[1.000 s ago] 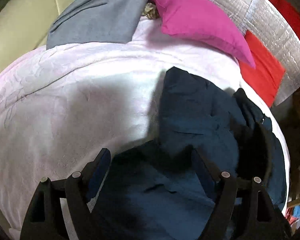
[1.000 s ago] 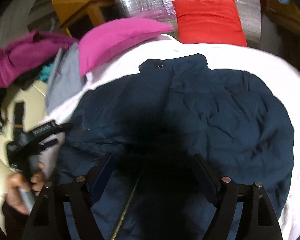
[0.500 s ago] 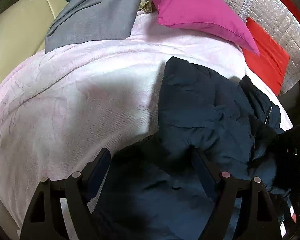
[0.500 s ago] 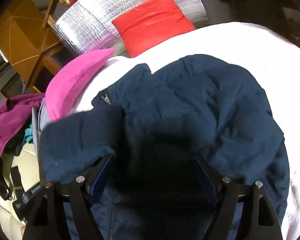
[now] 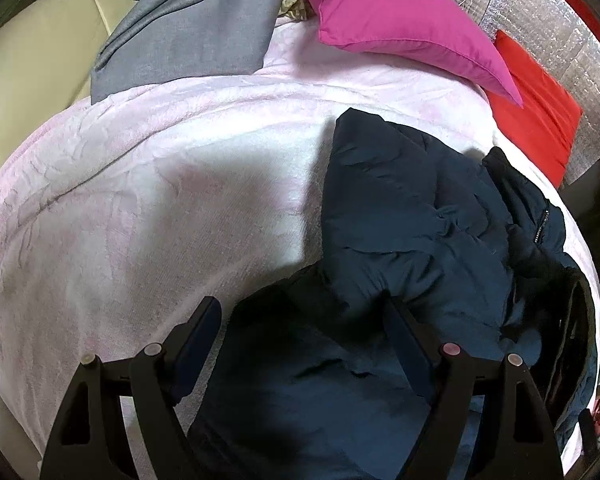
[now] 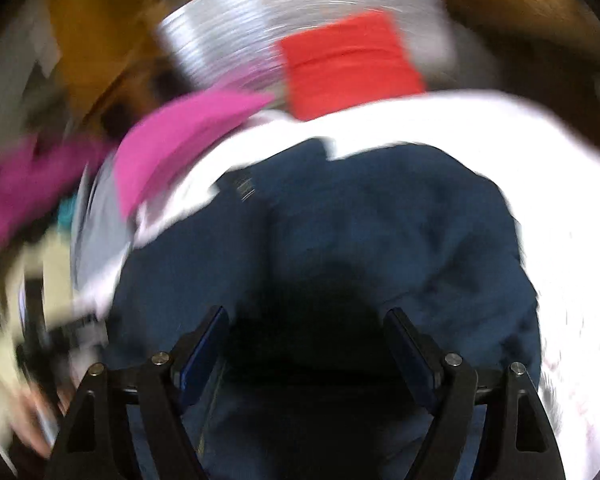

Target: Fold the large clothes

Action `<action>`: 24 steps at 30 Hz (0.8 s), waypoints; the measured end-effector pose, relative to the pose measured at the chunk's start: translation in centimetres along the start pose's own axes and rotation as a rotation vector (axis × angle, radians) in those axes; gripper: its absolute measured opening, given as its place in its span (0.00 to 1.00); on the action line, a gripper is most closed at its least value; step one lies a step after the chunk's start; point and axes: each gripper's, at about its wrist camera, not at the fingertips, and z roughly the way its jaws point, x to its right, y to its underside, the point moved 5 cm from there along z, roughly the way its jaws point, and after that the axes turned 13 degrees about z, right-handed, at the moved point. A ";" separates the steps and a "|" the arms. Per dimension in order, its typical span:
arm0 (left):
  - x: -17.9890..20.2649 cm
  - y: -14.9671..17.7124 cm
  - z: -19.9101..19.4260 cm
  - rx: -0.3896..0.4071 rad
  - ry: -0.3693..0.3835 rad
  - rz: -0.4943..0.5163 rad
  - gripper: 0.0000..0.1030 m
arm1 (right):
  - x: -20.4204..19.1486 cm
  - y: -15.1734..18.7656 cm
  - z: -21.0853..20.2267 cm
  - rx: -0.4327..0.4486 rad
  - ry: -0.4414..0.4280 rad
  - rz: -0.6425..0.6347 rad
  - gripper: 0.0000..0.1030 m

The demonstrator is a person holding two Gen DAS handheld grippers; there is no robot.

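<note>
Jacket (image 5: 412,216) was the landmark of the scene: a dark navy padded one, crumpled on a pale pink blanket (image 5: 148,208) that covered the bed. Left of the jacket, the blanket lay bare and wrinkled. Beyond the jacket and to its left was a grey garment (image 5: 188,36); straight beyond it lay a magenta pillow (image 5: 400,16), and to its far right a red cushion (image 5: 536,120) leaned on a silver quilted sheet (image 5: 540,12).

Left gripper (image 5: 302,322) hung over the near part of the jacket with its jaws spread; the fabric lay under them, not pinched.

Right wrist view was strongly blurred. Right gripper (image 6: 306,330) was above the near edge of the jacket and its jaws were opening, with dark fabric below them but nothing clamped between.
</note>
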 end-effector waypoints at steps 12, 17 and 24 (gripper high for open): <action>-0.8 -0.1 -0.3 0.002 0.005 -0.010 0.81 | -5.9 -2.6 1.0 0.165 0.180 -0.240 0.95; -0.7 -0.1 -0.3 0.004 0.001 -0.006 0.81 | 2.7 -5.7 0.1 0.110 0.036 0.318 0.96; -0.4 -0.2 -0.4 0.015 -0.028 0.016 0.81 | 8.7 -3.6 2.6 -0.054 -0.184 0.637 0.96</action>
